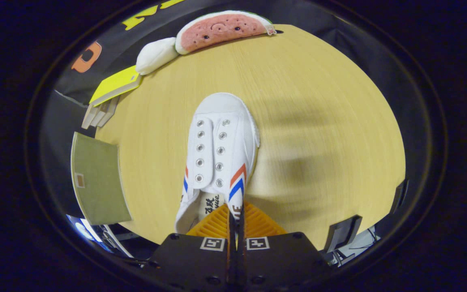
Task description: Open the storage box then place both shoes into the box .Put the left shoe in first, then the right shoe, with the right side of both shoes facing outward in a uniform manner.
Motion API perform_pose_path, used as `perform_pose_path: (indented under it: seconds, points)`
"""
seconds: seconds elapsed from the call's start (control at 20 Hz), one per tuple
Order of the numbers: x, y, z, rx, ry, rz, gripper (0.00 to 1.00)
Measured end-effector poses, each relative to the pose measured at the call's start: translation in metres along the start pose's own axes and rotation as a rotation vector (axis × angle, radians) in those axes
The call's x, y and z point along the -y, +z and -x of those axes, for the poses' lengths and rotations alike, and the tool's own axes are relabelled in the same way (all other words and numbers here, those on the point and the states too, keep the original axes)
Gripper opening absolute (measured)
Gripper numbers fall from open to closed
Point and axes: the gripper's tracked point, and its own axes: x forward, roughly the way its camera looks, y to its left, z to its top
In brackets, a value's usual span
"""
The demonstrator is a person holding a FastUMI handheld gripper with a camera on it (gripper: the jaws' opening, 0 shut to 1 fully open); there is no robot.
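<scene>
The gripper (235, 221) is clamped on the heel collar of a white shoe (219, 154), held above the wooden table (318, 101). Step in hand, I judge: carrying a shoe. Next calls for reaching the box, right side outward.

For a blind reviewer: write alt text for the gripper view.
The gripper, orange fingers closed on the collar of a white canvas shoe, holds it toe-forward over a wooden table. Beyond lie a watermelon plush, a yellow book and a green board.
</scene>
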Motion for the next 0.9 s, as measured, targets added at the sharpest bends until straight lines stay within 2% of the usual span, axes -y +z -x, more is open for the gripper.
perform_pose_path:
  seconds: [0.25,0.55,0.75,0.9]
  points:
    - [-0.063,-0.015,0.024,0.014,0.105,0.019,0.05]
    - [-0.181,-0.013,0.085,0.083,0.245,0.115,0.05]
    - [-0.263,-0.012,0.122,0.124,0.272,0.204,0.05]
    - [-0.319,-0.02,0.129,0.121,0.284,0.262,0.05]
